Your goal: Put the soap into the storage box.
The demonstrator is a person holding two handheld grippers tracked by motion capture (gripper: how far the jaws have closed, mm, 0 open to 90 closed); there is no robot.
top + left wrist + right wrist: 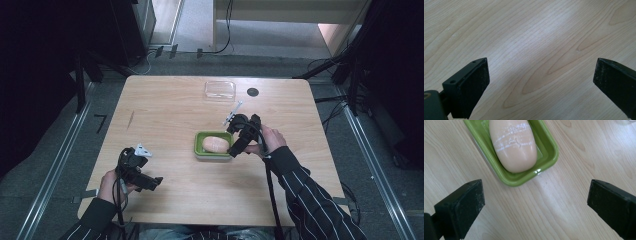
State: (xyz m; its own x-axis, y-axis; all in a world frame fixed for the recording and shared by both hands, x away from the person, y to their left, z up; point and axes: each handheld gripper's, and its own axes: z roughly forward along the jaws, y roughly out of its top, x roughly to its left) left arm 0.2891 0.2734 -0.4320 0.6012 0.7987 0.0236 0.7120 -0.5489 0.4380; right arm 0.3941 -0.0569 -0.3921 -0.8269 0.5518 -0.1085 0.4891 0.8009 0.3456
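Right tool wide open, empty, seemingly above tray.

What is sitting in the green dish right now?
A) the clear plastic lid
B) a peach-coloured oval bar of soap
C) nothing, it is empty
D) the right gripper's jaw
B: the peach-coloured soap bar lies inside the green dish, while the clear lid sits apart at the table's far edge and the right gripper is open, with bare table between its jaws.
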